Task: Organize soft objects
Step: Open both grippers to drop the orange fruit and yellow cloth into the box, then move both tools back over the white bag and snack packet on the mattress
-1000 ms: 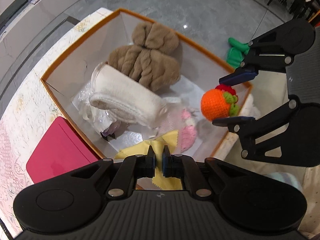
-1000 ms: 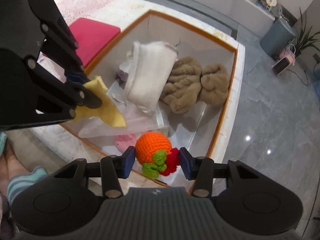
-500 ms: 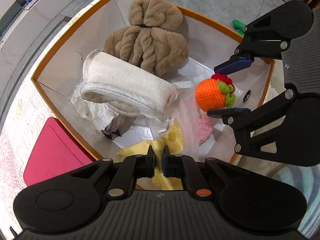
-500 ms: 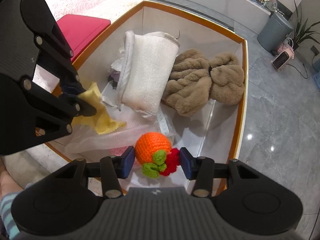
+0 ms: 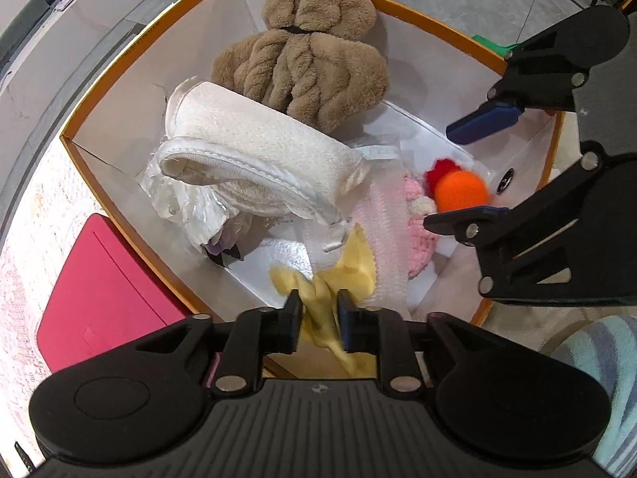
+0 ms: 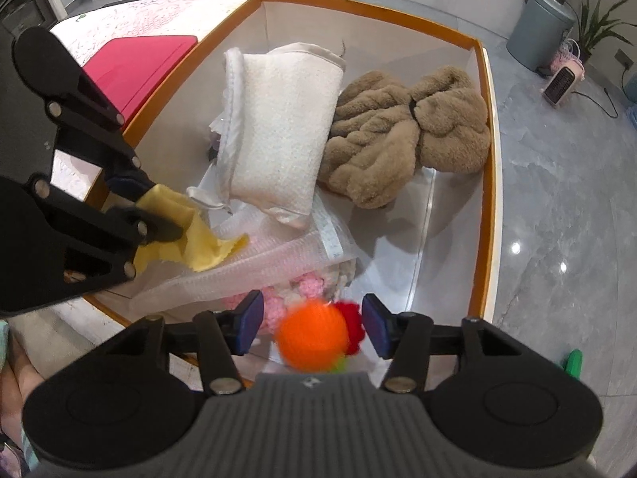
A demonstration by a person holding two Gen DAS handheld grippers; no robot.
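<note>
**Both grippers let go over the orange-rimmed box**

The right gripper (image 6: 311, 322) hangs over the near corner of the orange-rimmed box (image 6: 483, 183). Its jaws have just been opening, and the blue pads no longer press on the orange crochet ball (image 6: 312, 338). The ball is blurred and lies between the pads, just over the pink knitted piece (image 5: 418, 215) inside the box, so I judge that it is dropping free.

The left gripper (image 5: 317, 314) stands over the near wall of the same box. Its jaws have also just been opening; the yellow cloth (image 5: 342, 275) hangs loose between them with a gap on each side. The cloth runs from the jaws toward the rolled white towel (image 5: 254, 155), deeper in the box. The brown plush (image 5: 306, 67) fills the far corner.

Both things lie straight under their tools, so the next move is probably only to lift away.
</note>
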